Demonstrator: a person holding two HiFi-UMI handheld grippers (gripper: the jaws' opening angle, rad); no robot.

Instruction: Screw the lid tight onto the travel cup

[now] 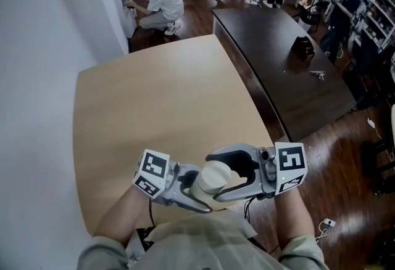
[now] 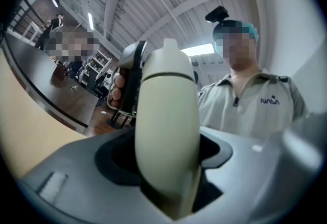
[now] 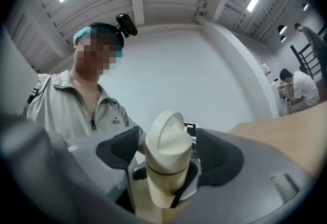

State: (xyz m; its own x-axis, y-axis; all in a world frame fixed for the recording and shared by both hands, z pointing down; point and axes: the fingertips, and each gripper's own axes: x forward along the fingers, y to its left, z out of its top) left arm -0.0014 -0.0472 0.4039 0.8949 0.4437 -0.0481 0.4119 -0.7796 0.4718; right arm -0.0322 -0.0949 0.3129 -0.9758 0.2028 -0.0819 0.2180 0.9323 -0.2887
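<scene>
The light wooden table (image 1: pixel 160 96) fills the head view. At its 6 o'clock edge, close to the person's chest, both grippers meet. The left gripper (image 1: pixel 191 193) comes in from 9 o'clock, its jaws set wide and clamped on the body of the cream plastic travel cup (image 2: pixel 166 115), which is held clear of the table. The right gripper (image 1: pixel 217 175) comes in from 3 o'clock. Its jaws stand apart on either side of the cup's cream domed lid (image 3: pixel 168 141), with a thin gap showing on each side.

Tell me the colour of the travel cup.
The travel cup is cream; right gripper view shows it best.
</scene>
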